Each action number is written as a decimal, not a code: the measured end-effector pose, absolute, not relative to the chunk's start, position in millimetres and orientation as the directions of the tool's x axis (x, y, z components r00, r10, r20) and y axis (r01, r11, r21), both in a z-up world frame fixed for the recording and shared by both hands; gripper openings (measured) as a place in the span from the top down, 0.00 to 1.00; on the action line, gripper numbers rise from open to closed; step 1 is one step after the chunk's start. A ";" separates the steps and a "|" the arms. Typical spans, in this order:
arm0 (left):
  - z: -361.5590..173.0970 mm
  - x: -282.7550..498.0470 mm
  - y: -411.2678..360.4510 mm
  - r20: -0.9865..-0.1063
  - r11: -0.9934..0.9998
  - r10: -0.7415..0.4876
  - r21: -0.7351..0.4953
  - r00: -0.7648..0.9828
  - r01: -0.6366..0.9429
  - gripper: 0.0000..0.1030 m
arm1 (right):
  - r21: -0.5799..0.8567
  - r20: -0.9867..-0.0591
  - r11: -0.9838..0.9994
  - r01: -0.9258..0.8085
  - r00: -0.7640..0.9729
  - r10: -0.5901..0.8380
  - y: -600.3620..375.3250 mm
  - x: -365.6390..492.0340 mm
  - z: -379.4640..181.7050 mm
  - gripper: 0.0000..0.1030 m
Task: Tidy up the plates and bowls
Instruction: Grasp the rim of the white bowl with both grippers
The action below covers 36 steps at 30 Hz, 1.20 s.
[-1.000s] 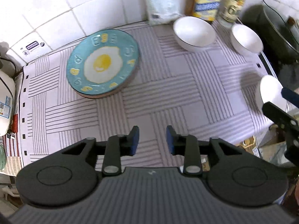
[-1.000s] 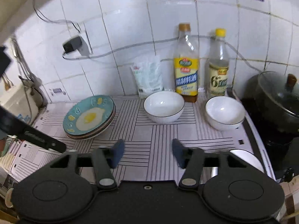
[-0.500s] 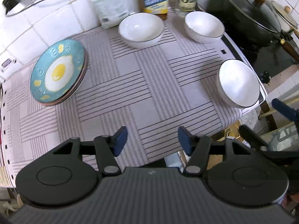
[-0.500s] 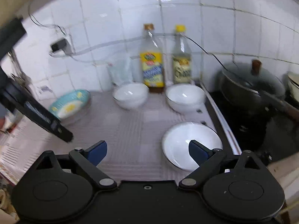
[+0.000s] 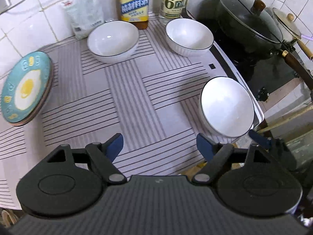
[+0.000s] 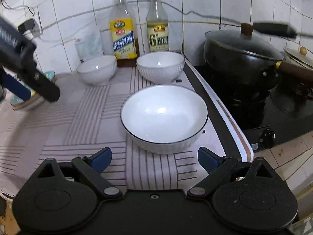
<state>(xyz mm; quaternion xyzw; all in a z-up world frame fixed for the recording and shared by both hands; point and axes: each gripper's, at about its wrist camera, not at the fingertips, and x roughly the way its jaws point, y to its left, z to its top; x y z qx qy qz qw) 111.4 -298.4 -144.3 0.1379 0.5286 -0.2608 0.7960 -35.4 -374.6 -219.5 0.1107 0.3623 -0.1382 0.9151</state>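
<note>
Three bowls, none stacked. Near bowl [image 6: 164, 115] sits by the surface's right edge, beside the stove [image 6: 273, 105]. Far two [image 5: 112, 39] [image 5: 189, 36] stand at the back edge under the bottles [image 6: 125, 29]. Plates [image 5: 25, 88] are stacked at the left edge, egg print on top.

Right tool [image 6: 154, 157]: jaws wide, nothing between, lined up on the near bowl but short of its wall; likely spread to span the rim.

Left tool [image 5: 159, 144]: jaws opening, empty, over the front edge.

Room: striped mat [image 5: 125, 101] is bare through the middle, good for sliding or stacking. Tight spots: right edge drop-off and pot [image 6: 240, 56].
</note>
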 end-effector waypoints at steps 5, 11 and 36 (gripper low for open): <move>-162.6 122.4 -315.6 -0.920 0.826 -0.280 -0.085 0.275 0.558 0.21 | 0.105 -0.694 0.936 0.336 0.699 -0.173 -382.3 -23.4 -242.3 0.06; -176.6 126.3 -333.2 -0.919 0.794 -0.317 -0.121 0.236 0.595 0.24 | 0.055 -0.669 0.949 0.311 0.717 -0.196 -386.0 -11.3 -254.7 0.06; -205.8 132.1 -370.4 -0.913 0.736 -0.357 -0.144 0.199 0.661 0.93 | 0.060 -0.633 0.963 0.264 0.756 -0.168 -389.9 1.9 -257.6 0.06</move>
